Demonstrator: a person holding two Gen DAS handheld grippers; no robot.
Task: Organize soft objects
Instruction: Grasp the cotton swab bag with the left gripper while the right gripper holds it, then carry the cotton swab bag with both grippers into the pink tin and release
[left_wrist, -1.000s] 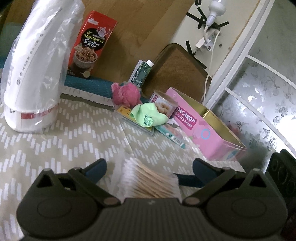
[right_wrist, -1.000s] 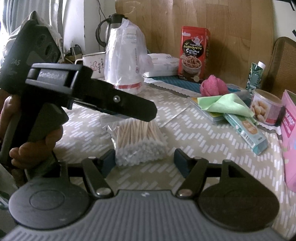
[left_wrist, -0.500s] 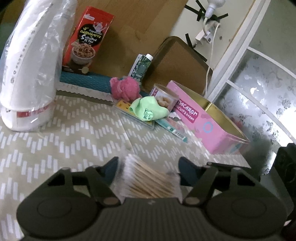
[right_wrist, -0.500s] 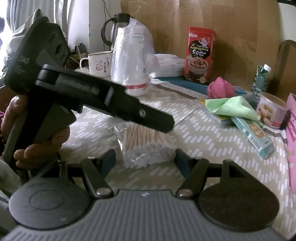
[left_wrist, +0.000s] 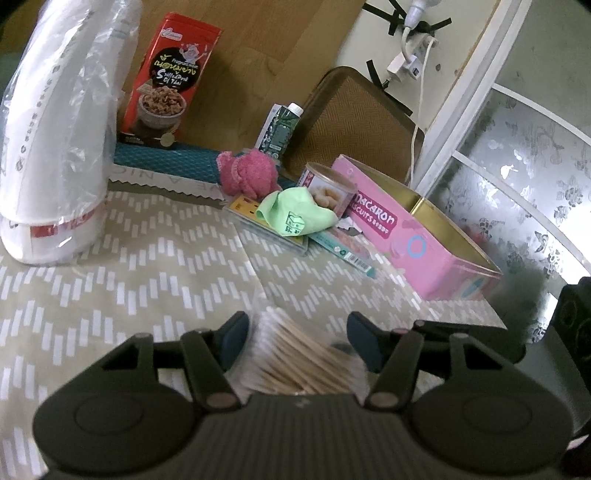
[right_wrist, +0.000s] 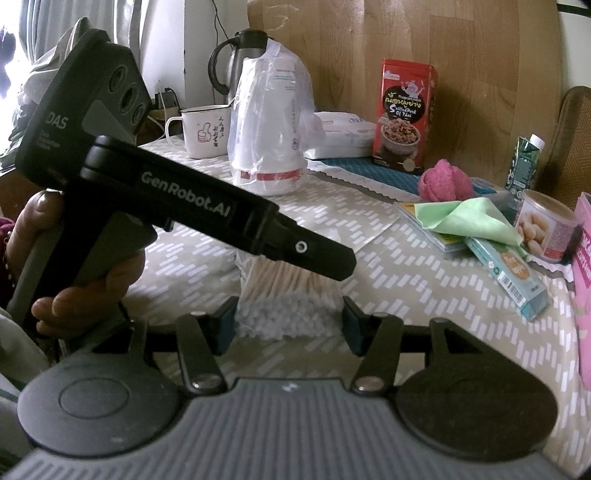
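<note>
A clear bag of cotton swabs (left_wrist: 303, 362) lies on the patterned tablecloth (left_wrist: 147, 280) close in front of both grippers. My left gripper (left_wrist: 299, 339) has the bag between its closing jaws, and its pads touch the plastic. From the right wrist view, the left gripper's finger (right_wrist: 332, 262) crosses over the sticks of the bag (right_wrist: 280, 288). My right gripper (right_wrist: 290, 323) straddles the swab-tip end with its jaws closing, a thin gap at each pad. Farther back lie a pink knitted ball (left_wrist: 245, 175) and a green cloth (left_wrist: 295, 212), beside an open pink macaron tin (left_wrist: 391, 236).
A bagged stack of white cups (left_wrist: 55, 147) stands at the left, with a red snack box (left_wrist: 168, 81) behind it. A can (left_wrist: 328, 188), a teal box (left_wrist: 343, 247) and a carton (left_wrist: 279, 129) crowd the cloth. A mug (right_wrist: 201, 129) and kettle (right_wrist: 240, 55) stand at the back.
The left jaws have narrowed from wide open down onto the bag. The right jaws have narrowed a little around its other end. Neither hand has shifted.
</note>
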